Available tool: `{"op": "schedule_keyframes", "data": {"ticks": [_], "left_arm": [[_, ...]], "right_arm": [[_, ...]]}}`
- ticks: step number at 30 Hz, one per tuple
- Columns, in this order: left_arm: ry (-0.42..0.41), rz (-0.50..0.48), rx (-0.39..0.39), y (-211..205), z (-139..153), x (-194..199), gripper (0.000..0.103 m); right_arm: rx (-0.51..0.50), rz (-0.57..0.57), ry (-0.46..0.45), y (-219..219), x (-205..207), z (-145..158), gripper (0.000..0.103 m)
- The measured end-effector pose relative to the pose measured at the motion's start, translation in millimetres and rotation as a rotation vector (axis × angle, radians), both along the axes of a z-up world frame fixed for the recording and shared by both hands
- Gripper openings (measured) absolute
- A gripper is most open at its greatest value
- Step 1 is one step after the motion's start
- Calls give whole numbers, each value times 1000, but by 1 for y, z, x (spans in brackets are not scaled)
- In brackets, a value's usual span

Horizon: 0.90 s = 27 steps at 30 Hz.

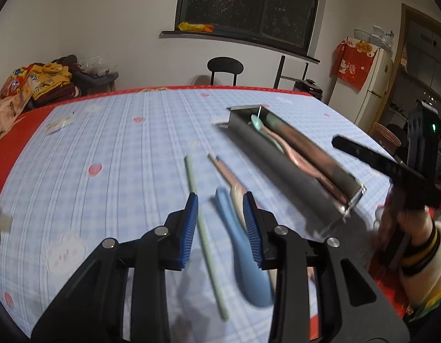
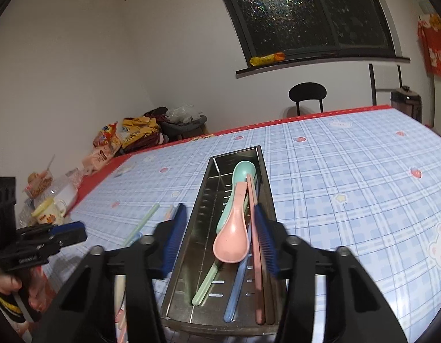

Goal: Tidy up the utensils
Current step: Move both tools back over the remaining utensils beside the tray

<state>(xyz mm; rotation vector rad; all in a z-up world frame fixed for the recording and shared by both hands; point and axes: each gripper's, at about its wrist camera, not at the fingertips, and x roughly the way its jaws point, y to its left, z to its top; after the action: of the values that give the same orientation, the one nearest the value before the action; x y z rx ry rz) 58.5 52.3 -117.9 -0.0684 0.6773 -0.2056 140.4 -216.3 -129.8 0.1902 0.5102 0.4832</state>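
Both grippers hang over a checked tablecloth [image 2: 349, 171], jaws parted and holding nothing. The left gripper [image 1: 220, 223] hovers above loose utensils: a green chopstick [image 1: 204, 237] lies under the gap between its pads, a blue spoon [image 1: 243, 260] lies just inside the right pad, and a pink chopstick [image 1: 223, 171] angles away beyond. The right gripper [image 2: 220, 237] straddles the near end of a steel tray [image 2: 200, 228], whose long walls run away across the table. Inside lie a pink spoon [image 2: 232, 243] over a green spoon [image 2: 240, 171], with chopsticks alongside. To the right of the tray the cloth lies open to the red table edge [image 2: 277, 120]; clutter crowds the far left corner.
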Motion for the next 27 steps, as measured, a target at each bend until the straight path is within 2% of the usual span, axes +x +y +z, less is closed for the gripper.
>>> {"op": "schedule_keyframes", "data": {"ticks": [3,5,10,15,19,23,27], "left_arm": [[5,15,-16,7,-8,-9,35],[4,24,-19,13,-11,-11,35],[-15,34,-31,23,-18,-14,35],[-18,25,-69,28,-19,-16,35],[-4,31,-96,34,-21,-14,35],[12,14,-81,30,-22,-12,36],[19,19,-99,34,-23,-8,37]], "right_arm": [[-45,26,28,12,-5,-1,19],[-59,51,38,22,-17,0,15],[-96,102,70,50,-44,1,15],[-195,147,103,80,-62,-6,14],[-268,135,119,94,-65,-13,13],[-362,132,123,110,-66,-21,13],[-408,138,138,117,-64,-26,13]]}}
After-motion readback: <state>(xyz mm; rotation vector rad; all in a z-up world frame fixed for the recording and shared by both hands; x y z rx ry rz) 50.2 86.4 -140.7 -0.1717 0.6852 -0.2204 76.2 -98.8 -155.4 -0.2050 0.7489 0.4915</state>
